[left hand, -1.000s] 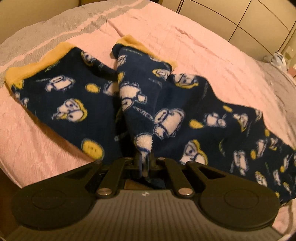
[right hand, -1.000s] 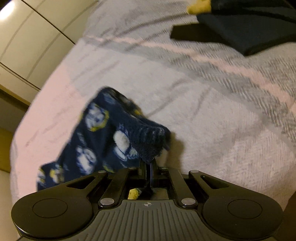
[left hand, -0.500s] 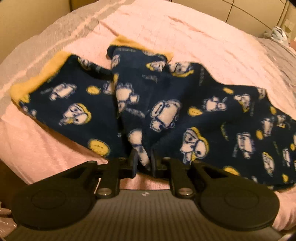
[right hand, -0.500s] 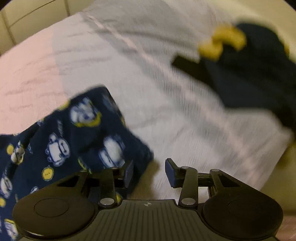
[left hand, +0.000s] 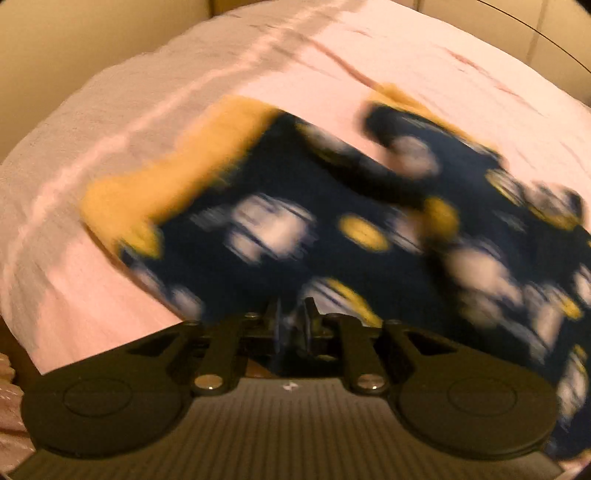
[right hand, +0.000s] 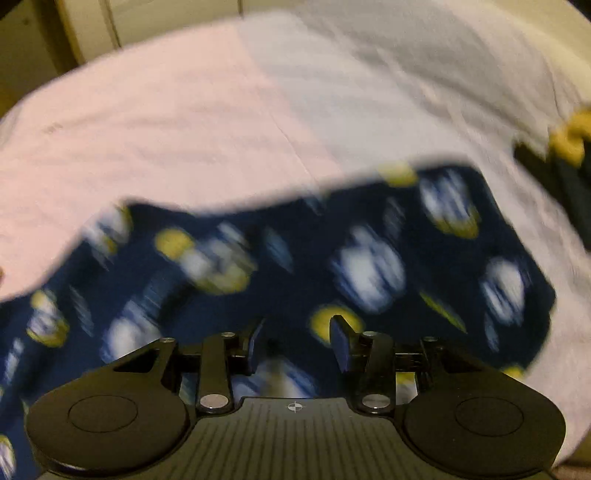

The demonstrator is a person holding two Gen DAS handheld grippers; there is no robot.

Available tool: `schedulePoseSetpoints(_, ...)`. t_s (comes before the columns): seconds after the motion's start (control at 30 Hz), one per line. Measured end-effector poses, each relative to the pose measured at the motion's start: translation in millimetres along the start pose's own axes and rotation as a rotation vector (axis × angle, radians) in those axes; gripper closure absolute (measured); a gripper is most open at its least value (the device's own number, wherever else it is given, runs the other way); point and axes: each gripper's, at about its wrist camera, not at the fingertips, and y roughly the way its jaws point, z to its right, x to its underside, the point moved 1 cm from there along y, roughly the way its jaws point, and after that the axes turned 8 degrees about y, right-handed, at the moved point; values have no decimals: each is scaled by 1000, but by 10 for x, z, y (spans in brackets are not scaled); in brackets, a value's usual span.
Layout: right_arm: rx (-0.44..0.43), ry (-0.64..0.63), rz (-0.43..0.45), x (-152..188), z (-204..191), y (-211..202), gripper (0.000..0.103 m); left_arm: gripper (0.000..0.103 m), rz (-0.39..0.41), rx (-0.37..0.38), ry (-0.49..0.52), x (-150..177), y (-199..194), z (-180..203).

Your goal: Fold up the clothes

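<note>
Navy fleece pyjama trousers (left hand: pixel 295 236) with white cartoon prints and yellow cuffs (left hand: pixel 173 173) lie on the pink bed cover (left hand: pixel 155 74). My left gripper (left hand: pixel 293 325) is low at the near edge of one leg, its fingers almost together with a narrow gap; blur hides whether cloth sits between them. In the right wrist view the waist end of the trousers (right hand: pixel 332 251) lies flat. My right gripper (right hand: pixel 297 345) is open and empty just above it.
The bed cover changes from pink to grey-white (right hand: pixel 388 92) on the right. A second dark garment with a yellow part (right hand: pixel 569 147) lies at the right edge. Cupboard doors (right hand: pixel 166 18) stand behind the bed. The bed's near edge drops off at the lower left (left hand: pixel 22 350).
My right gripper opened and let go of the waist end, which now lies flat. My left gripper loosened from the fold of cloth and swung left toward the yellow-cuffed leg.
</note>
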Motion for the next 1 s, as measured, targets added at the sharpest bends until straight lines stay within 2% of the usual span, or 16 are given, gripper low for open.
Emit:
schedulePoseSetpoints(0.07, -93, 9, 29, -23, -314, -37, 61, 91, 26, -25, -33, -183, -14, -319)
schedulePoseSetpoints(0.13, -221, 24, 5, -23, -694, -7, 61, 91, 30, -18, -67, -345, -60, -654)
schedulePoseSetpoints(0.3, -508, 135, -144, 108, -1711, 282, 61, 90, 2, 18, -88, -514, -217, -1174)
schedulePoseSetpoints(0.4, -612, 225, -270, 189, -2252, 588, 60, 90, -33, 46, -129, -472, -219, -1349)
schedulePoseSetpoints(0.47, -650, 266, -363, 260, -2545, 814, 55, 90, -56, 64, -161, -424, -202, -1442)
schedulePoseSetpoints(0.5, -651, 277, -408, 306, -2677, 927, 43, 90, -65, 74, -178, -401, -180, -1486)
schedulePoseSetpoints(0.53, -620, 279, -436, 346, -2780, 1019, 39, 90, -74, 83, -195, -379, -154, -1529)
schedulePoseSetpoints(0.6, -552, 266, -456, 418, -2950, 1159, 39, 90, -84, 97, -220, -352, -124, -1622)
schedulePoseSetpoints(0.63, -553, 247, -443, 442, -3019, 1180, 59, 90, -84, 100, -227, -351, -117, -1678)
schedulePoseSetpoints(0.67, -576, 225, -423, 455, -3086, 1163, 82, 90, -81, 101, -232, -352, -114, -1737)
schedulePoseSetpoints(0.7, -609, 171, -374, 475, -3183, 1034, 95, 90, -80, 100, -237, -350, -117, -1788)
schedulePoseSetpoints(0.73, -642, 103, -312, 500, -3291, 861, 98, 90, -78, 98, -248, -345, -130, -1848)
schedulePoseSetpoints(0.83, -754, -120, -161, 651, -3639, 321, 99, 90, -74, 105, -285, -333, -168, -2014)
schedulePoseSetpoints(0.93, -911, -410, -126, 1061, -4054, -284, 98, 90, -76, 150, -335, -315, -212, -2124)
schedulePoseSetpoints(0.97, -941, -514, -159, 1284, -4219, -440, 96, 90, -75, 171, -348, -314, -222, -2140)
schedulePoseSetpoints(1.0, -923, -591, -179, 1501, -4294, -531, 81, 90, -74, 193, -361, -313, -232, -2156)
